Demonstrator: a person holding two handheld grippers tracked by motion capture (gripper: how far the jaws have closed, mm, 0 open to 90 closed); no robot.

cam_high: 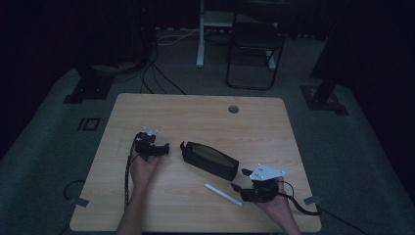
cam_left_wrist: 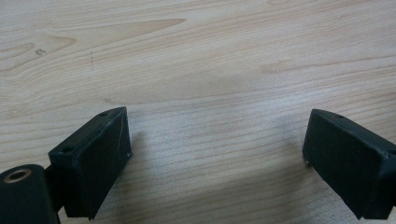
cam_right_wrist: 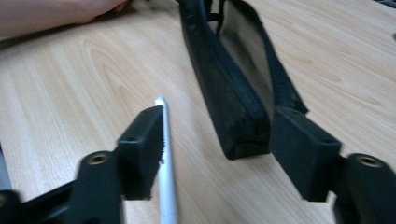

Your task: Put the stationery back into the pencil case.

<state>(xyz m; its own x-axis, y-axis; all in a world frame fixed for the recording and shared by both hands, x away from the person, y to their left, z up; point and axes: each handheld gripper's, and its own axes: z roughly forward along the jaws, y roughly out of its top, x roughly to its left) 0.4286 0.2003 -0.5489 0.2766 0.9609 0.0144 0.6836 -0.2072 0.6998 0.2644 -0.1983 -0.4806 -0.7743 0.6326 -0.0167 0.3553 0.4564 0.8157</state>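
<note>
The right gripper (cam_right_wrist: pixel 217 154) hangs open just above the table (cam_high: pixel 147 210), with the white pen (cam_right_wrist: pixel 166 158) beside its left jaw. The pen lies alongside the black pencil case (cam_high: pixel 209 160); light, stiff and slippery-looking, so pinch mid-shaft. The left gripper (cam_left_wrist: pixel 217 154) rests open, empty.

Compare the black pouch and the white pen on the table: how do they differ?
The black pouch is dark, bulky and soft-sided with its zip open; the white pen is pale, thin and rigid. The pouch lies mid-table, the pen nearer the person. Both lie flat, angled the same way, with neither gripped.
</note>
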